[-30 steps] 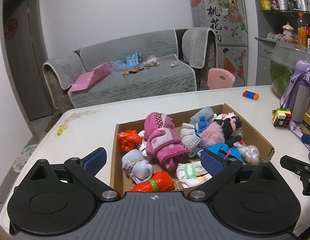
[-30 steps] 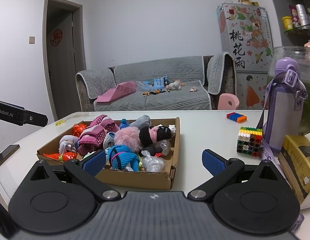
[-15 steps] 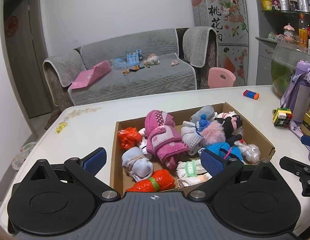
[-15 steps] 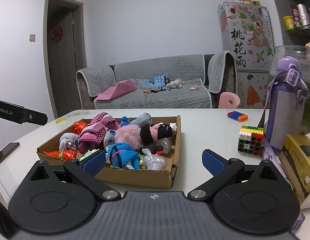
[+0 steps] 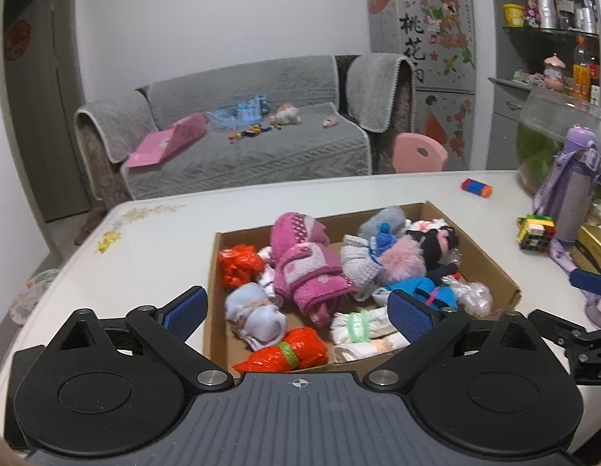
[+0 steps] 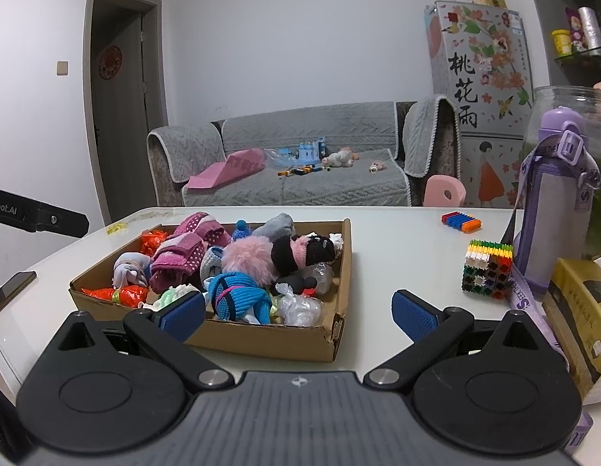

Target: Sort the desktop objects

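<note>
A shallow cardboard box (image 5: 498, 272) (image 6: 269, 336) on the white table holds several rolled socks, a pink towel roll (image 5: 304, 264) and small plush toys. My left gripper (image 5: 296, 312) hovers open just above the box's near edge, nothing between its fingers. My right gripper (image 6: 298, 312) stands open over the box's near right corner, also holding nothing. A multicoloured bead cube (image 6: 487, 268) (image 5: 535, 231) and a small strip of coloured blocks (image 6: 461, 221) (image 5: 477, 186) lie on the table right of the box.
A purple water bottle (image 6: 553, 202) and a yellow carton (image 6: 580, 310) stand at the right, with a glass jar behind. A phone (image 6: 11, 291) lies at the table's left edge. A grey sofa and a fridge are beyond the table.
Both grippers have drifted slightly; the box sits a little lower and nearer in the left view. Both stay open and nothing was picked up.
</note>
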Demonstrator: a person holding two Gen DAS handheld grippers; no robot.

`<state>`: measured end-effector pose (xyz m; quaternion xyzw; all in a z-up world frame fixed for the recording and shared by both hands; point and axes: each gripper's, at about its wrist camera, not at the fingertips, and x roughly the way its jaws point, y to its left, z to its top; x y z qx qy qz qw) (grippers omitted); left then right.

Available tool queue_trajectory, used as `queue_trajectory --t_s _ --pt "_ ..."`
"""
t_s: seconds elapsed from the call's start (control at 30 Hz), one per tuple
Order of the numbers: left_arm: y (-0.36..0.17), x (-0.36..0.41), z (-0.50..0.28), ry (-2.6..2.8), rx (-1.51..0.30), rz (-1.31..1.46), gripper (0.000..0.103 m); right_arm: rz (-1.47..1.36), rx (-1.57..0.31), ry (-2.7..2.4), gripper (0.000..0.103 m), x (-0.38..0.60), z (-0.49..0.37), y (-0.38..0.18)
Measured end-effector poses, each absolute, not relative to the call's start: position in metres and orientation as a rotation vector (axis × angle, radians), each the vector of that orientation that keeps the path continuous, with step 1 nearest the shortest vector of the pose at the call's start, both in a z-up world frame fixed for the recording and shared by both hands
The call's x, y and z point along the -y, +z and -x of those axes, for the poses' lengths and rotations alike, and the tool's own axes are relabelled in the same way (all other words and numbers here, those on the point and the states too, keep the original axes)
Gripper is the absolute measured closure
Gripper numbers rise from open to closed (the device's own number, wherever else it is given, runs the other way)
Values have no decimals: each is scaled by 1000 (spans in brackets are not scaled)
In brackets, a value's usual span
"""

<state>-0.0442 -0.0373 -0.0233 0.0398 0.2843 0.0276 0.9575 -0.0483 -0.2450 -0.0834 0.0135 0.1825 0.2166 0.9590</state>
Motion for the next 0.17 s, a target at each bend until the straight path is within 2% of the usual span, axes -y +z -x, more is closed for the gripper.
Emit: queue_trajectory --t_s 0.17 --pt "-22 37 45 55 -571 -78 4 -29 -370 439 1 245 48 -83"
